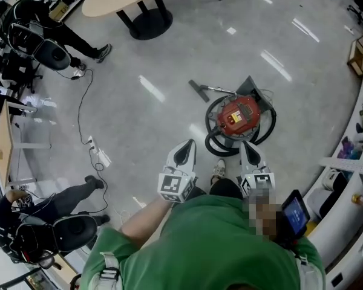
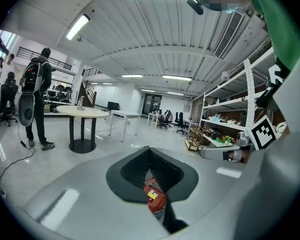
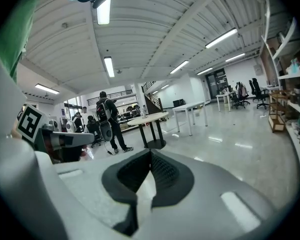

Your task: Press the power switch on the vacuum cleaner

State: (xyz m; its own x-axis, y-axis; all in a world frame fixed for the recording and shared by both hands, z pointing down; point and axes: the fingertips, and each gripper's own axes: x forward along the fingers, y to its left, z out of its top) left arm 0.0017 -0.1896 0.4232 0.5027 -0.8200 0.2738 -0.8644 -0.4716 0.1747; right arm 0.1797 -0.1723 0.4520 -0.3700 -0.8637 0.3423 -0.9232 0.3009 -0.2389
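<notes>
Head view: the red vacuum cleaner sits on the floor just ahead of the person's feet, with its black hose coiled round it. The power switch is too small to pick out. The left gripper and right gripper hang high above it. Open floor lies to its left, and a cable trails farther off.

Left gripper view: the jaws meet tip to tip and grip nothing (the vacuum shows far below).

Right gripper view: the jaws are likewise closed and empty.

On the way down, a tip could miss the switch or snag the hose crowding the near side. Coming from straight above looks freest.
</notes>
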